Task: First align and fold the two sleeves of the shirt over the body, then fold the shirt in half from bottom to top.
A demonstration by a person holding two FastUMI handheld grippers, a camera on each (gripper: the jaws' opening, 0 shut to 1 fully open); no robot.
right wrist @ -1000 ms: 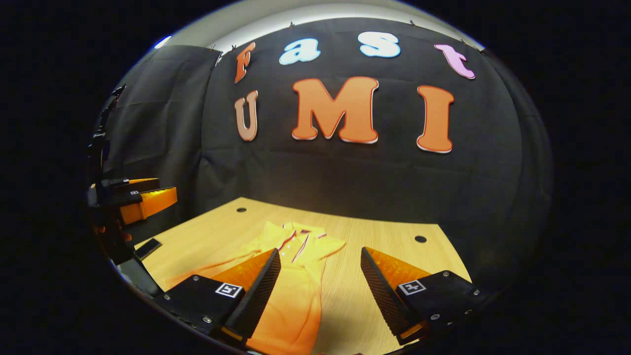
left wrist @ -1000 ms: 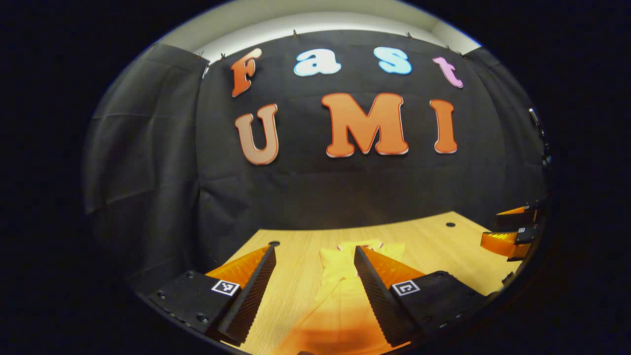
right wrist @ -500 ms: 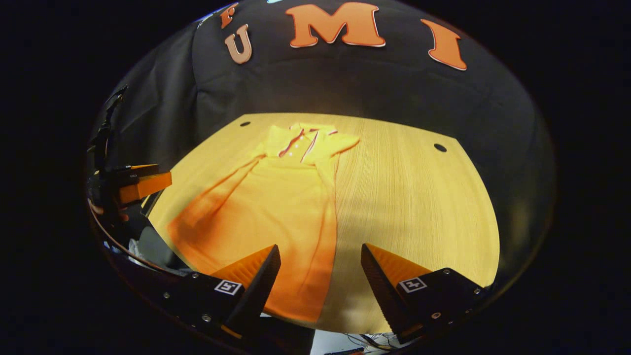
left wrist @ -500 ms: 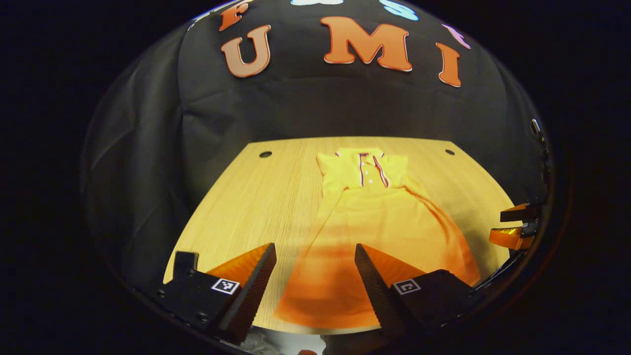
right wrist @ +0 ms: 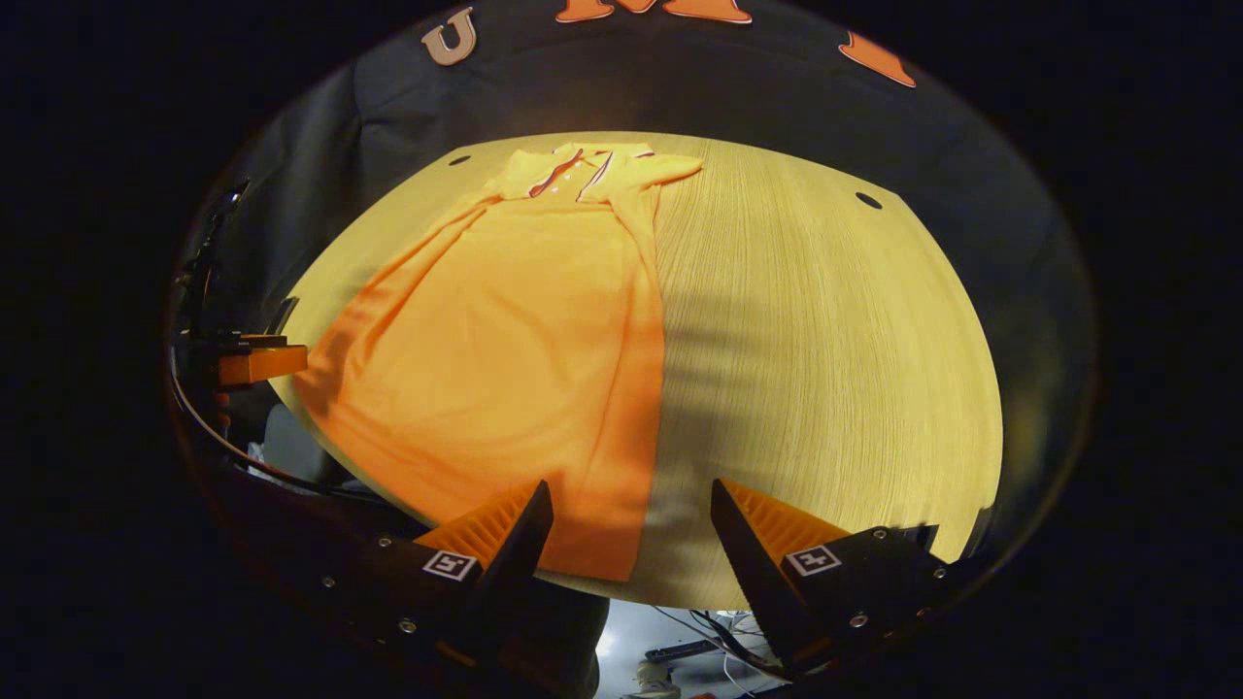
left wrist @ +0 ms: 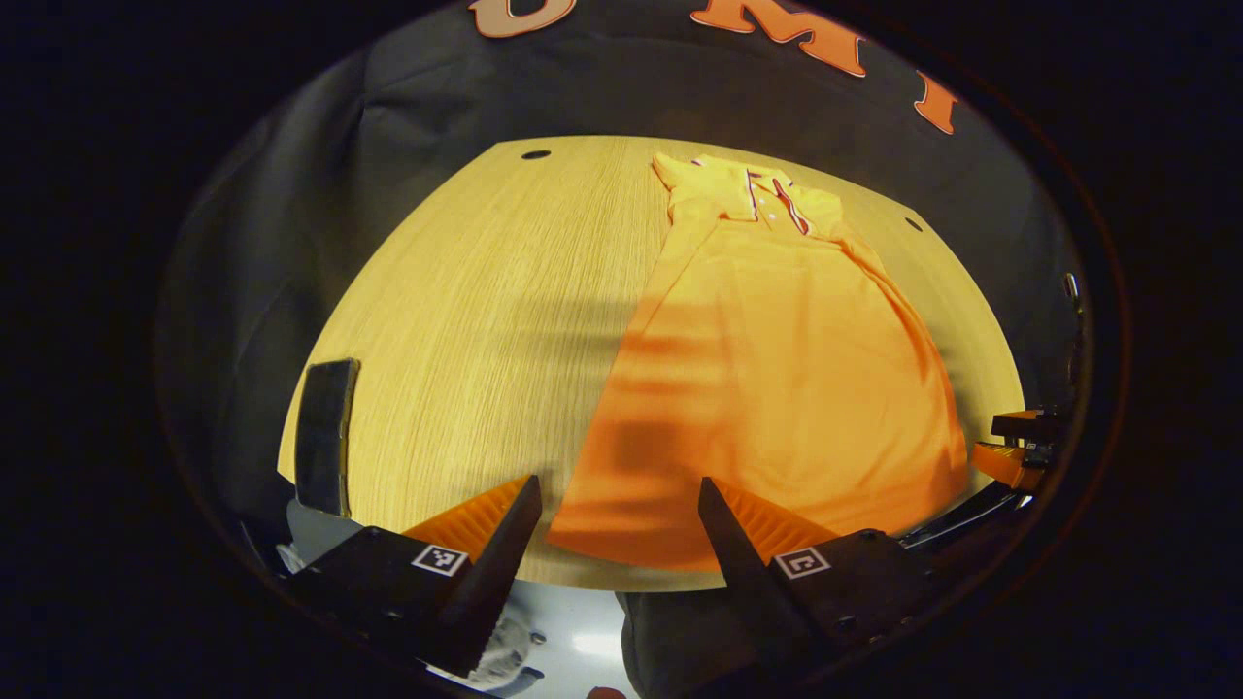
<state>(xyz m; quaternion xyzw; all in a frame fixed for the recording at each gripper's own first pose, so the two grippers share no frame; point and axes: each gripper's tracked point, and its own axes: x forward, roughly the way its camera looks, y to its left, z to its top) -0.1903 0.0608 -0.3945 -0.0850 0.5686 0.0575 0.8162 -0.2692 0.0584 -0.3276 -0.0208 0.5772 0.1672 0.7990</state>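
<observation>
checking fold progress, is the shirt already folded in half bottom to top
No. The orange polo shirt lies full length on the wooden table, hem at the near edge, collar far.

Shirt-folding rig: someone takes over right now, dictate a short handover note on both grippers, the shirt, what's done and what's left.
Left gripper: jaws open, empty, above the table's near edge at the shirt's hem.
Right gripper: jaws open, empty, above the hem's other corner.
Orange polo shirt: flat on the wooden table, collar at the far end, hem at the near edge. It lies as a long narrow shape, so the sleeves look folded over the body, though I cannot tell how neatly.
Left to do: grip both hem corners and fold bottom to top.
</observation>
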